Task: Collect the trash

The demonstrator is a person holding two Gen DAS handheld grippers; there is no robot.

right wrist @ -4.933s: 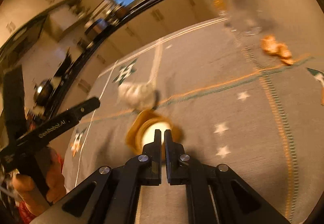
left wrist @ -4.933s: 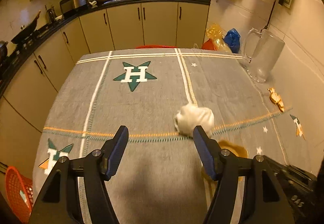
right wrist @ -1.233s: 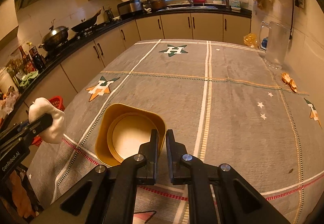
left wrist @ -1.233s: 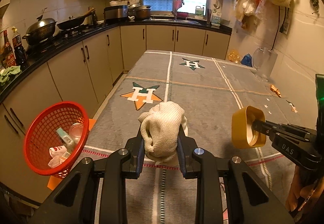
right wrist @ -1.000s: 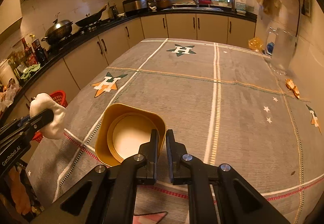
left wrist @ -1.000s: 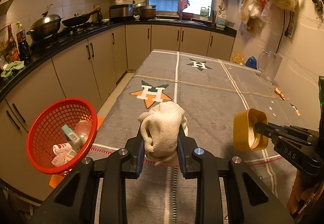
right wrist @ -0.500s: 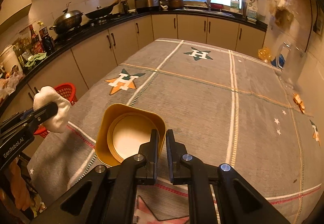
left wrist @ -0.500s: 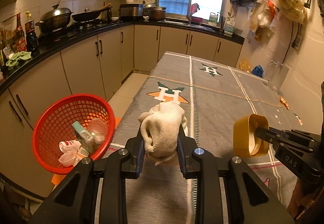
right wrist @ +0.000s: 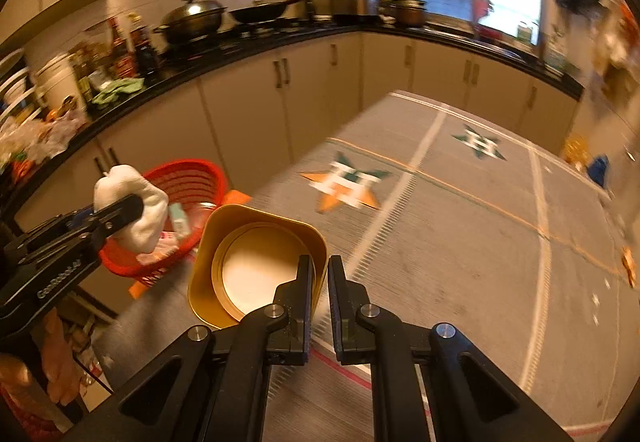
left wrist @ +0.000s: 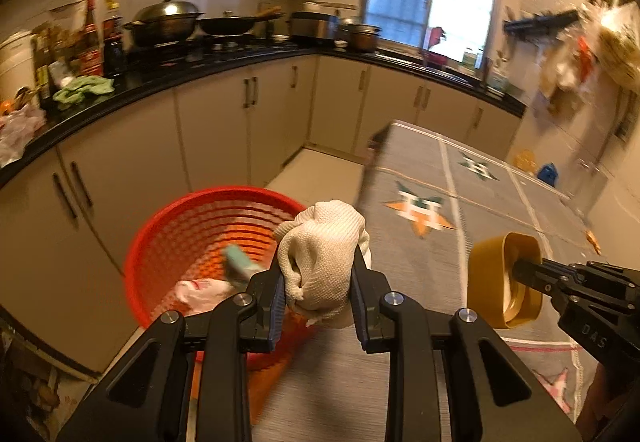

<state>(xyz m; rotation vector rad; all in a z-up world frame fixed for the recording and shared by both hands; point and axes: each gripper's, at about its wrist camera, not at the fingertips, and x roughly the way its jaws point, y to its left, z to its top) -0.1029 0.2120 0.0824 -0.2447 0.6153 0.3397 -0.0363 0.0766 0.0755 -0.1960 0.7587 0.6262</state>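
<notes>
Left wrist view: the left gripper (left wrist: 320, 292) is closed on a crumpled white cloth (left wrist: 322, 262), which is pinched between both fingers and bulges above them. The cloth is held in the air near the edge of the counter (left wrist: 472, 194), which is covered with a grey cloth marked with stars. A red basket (left wrist: 160, 242) stands on the floor to the left of the counter, below and just left of the gripped cloth. The basket contains a teal item (left wrist: 238, 260) and a pale crumpled item (left wrist: 196, 292); both are blurred.

In the same view, the right gripper (left wrist: 520, 270) enters from the right. It is clamped on the rim of a yellow cup (left wrist: 490, 274), which is tilted on its side in the air above the counter.

Right wrist view: the right gripper (right wrist: 318, 282) fingers stand nearly together, with the wall of the yellow cup (right wrist: 208, 266) pinched between them. The open mouth of the cup faces the camera and shows a pale bottom. The left gripper (right wrist: 124, 208) appears at the left, holding the white cloth (right wrist: 140, 210) in front of the red basket (right wrist: 184, 170). The basket sits beside the cabinets (right wrist: 248, 114), below the edge of the counter (right wrist: 460, 222).
</notes>
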